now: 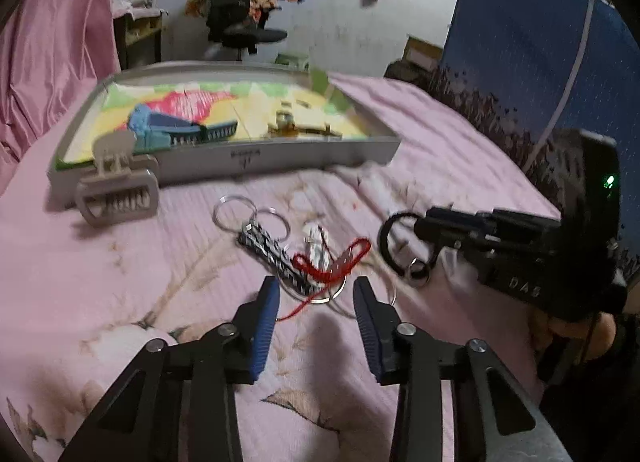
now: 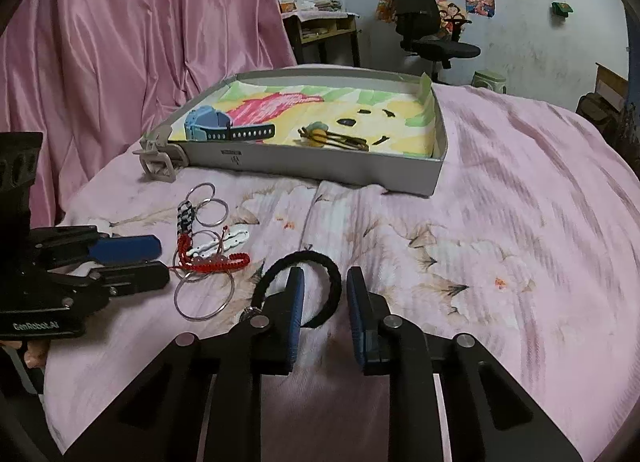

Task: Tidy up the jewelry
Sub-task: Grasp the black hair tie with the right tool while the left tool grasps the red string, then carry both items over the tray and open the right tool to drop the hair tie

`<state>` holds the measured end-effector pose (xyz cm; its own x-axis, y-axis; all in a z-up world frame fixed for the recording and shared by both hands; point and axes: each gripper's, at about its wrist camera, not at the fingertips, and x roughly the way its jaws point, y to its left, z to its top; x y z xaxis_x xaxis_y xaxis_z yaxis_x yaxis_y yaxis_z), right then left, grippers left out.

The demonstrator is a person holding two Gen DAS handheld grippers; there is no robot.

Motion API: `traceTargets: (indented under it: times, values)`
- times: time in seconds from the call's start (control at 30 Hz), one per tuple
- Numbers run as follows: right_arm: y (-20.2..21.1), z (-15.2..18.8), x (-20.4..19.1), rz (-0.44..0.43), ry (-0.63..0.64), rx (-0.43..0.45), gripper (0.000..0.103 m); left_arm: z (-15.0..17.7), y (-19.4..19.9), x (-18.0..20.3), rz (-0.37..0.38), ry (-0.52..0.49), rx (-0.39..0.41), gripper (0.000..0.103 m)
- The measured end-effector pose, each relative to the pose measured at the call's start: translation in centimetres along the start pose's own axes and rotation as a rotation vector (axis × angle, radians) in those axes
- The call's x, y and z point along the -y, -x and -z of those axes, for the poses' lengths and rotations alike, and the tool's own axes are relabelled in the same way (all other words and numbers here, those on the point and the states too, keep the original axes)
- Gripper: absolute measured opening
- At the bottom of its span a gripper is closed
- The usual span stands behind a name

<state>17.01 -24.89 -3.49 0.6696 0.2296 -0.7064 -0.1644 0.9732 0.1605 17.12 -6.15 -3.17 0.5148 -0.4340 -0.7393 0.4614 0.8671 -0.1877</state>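
Two grippers over a pink floral bedspread (image 2: 500,222), both with jaws apart and nothing clamped.

Left gripper (image 1: 316,294): open, tips framing the near end of a small tangle of pieces, no contact visible. Right gripper (image 2: 322,286): open, jaws straddling the near arc of a black hair tie (image 2: 316,262), one blue pad inside the loop and one outside; not yet closed on it, by the gap showing.

Already stowed in the shallow grey tray (image 2: 312,170) with the cartoon lining:
- blue watch (image 2: 218,126) with dark strap, at the tray's left end
- yellowish hair clip (image 2: 332,138), near the middle.

Left outside on the bedspread:
- beige claw clip (image 1: 116,186), touching the tray's front left corner but not in it
- black-and-white braided strap (image 1: 272,254) with thin metal rings (image 1: 236,214)
- red cord bracelet (image 1: 332,262), lying across the strap and a white clip (image 2: 224,244)
- black hair tie, just right of the tangle, with a small ring or charm at its near side.

Estimate: task under half done; two items housed, roughly five or more loose. Tangle likely to need separating, since cord, rings and strap overlap. Hair tie judged the next piece to go, tray well beyond it.
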Motion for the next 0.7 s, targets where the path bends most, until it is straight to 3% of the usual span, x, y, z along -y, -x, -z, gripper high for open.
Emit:
traceTargets:
  times: [0.27, 0.43, 0.53, 0.7]
  values:
    - [-0.9, 0.0, 0.0, 0.006, 0.004, -0.041, 0.017, 0.3, -1.1, 0.3, -0.055, -0.026, -0.067, 0.032]
    - [-0.9, 0.0, -0.1, 0.009, 0.006, -0.047, 0.009, 0.3, -1.3, 0.3, -0.094, -0.043, -0.083, 0.010]
    - [-0.8, 0.1, 0.0, 0.001, 0.001, -0.044, 0.006, 0.3, -1.2, 0.7, -0.111, -0.077, -0.083, 0.003]
    - [-0.2, 0.2, 0.2, -0.009, 0.003, -0.011, 0.005, 0.5, -0.3, 1.2, -0.119, -0.105, -0.047, 0.002]
